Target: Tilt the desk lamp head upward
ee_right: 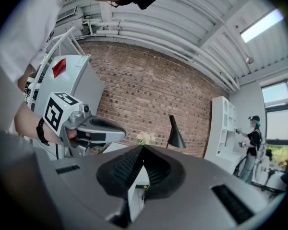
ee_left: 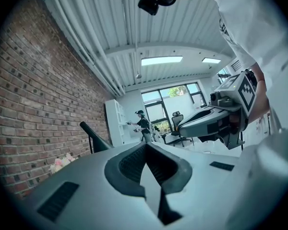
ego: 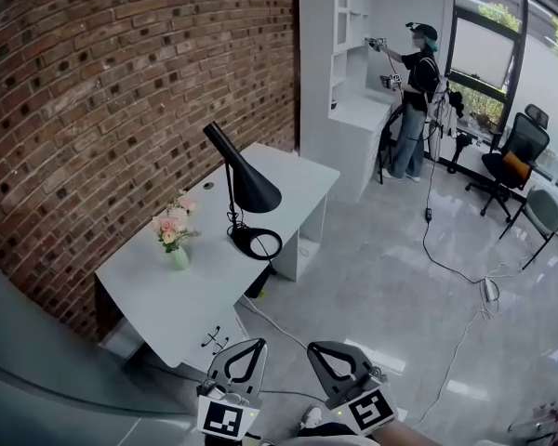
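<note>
A black desk lamp (ego: 247, 183) stands on the white desk (ego: 167, 295). Its cone head points down toward its ring base (ego: 257, 242). It also shows far off as the lamp (ee_left: 92, 137) in the left gripper view, and as the lamp (ee_right: 175, 133) in the right gripper view. My left gripper (ego: 258, 343) and right gripper (ego: 313, 347) hover side by side low in the head view, in front of the desk's near corner and well short of the lamp. Both are shut with nothing between the jaws. Their tips meet at the left gripper (ee_left: 146, 144) and the right gripper (ee_right: 143, 147).
A small vase of pink flowers (ego: 175, 232) stands on the desk left of the lamp. The brick wall (ego: 93, 100) runs behind. A white shelf unit (ego: 349, 54), a person (ego: 415, 91) and office chairs (ego: 516, 156) are at the back. Cables (ego: 446, 268) cross the floor.
</note>
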